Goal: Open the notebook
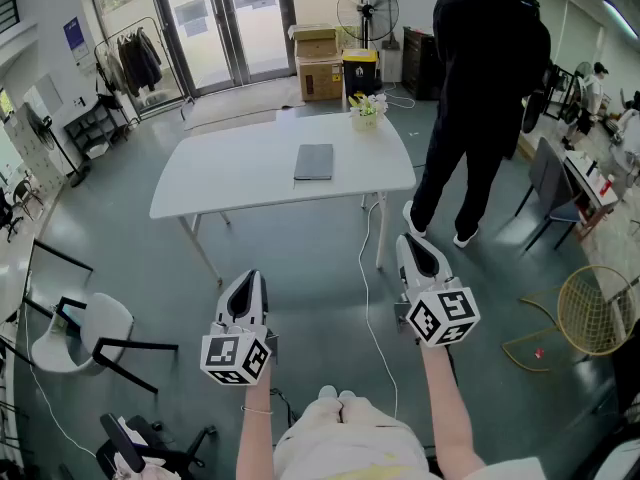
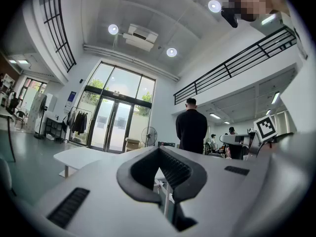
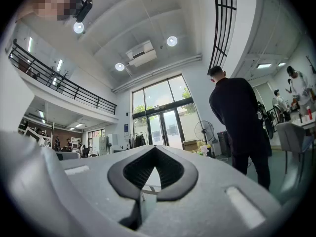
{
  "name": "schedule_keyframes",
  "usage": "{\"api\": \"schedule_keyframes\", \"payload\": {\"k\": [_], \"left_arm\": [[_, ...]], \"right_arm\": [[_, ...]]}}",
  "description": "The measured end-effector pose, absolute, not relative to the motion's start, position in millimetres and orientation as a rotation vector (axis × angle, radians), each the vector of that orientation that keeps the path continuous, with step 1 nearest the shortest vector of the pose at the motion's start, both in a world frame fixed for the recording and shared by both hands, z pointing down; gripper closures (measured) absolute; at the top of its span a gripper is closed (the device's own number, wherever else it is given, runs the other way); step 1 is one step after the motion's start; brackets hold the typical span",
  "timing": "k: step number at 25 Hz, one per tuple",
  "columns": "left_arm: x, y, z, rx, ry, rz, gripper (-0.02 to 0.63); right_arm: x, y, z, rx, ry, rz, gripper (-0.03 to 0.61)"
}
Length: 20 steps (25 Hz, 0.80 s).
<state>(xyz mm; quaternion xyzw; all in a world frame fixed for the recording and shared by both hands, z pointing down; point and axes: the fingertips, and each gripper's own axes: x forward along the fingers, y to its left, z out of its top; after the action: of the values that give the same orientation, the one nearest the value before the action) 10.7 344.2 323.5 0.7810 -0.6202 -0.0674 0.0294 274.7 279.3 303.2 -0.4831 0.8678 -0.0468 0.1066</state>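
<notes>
A closed grey notebook (image 1: 314, 162) lies flat near the middle of the white table (image 1: 220, 183), far ahead of me. Both grippers hang over the floor, well short of the table and touching nothing. My left gripper (image 1: 248, 281) is shut and empty, and in the left gripper view its fingertips (image 2: 159, 151) meet with the table (image 2: 74, 157) low at the left. My right gripper (image 1: 413, 244) is also shut with nothing in it. Its jaws (image 3: 155, 148) point level towards the glass doors.
A person in black (image 1: 487, 88) stands at the table's right end. A small flower pot (image 1: 366, 114) sits at the table's far edge. A cable (image 1: 368, 268) runs across the floor between the grippers. A white chair (image 1: 85, 333) stands at the left, a grey chair (image 1: 550, 183) and a wire basket (image 1: 595, 310) at the right.
</notes>
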Motion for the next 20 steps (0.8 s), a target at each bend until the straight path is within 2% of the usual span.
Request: {"api": "schedule_keyframes", "payload": {"k": [16,20], "left_arm": [[25,348,331,2.392,-1.894,-0.186,0.615],[25,342,340,2.37,-1.897,-0.173,0.615]], "right_arm": [[276,272,323,-1.362,2.59,-0.254,0.573],[274,259,336,-1.364,2.597,-0.297,0.547]]}}
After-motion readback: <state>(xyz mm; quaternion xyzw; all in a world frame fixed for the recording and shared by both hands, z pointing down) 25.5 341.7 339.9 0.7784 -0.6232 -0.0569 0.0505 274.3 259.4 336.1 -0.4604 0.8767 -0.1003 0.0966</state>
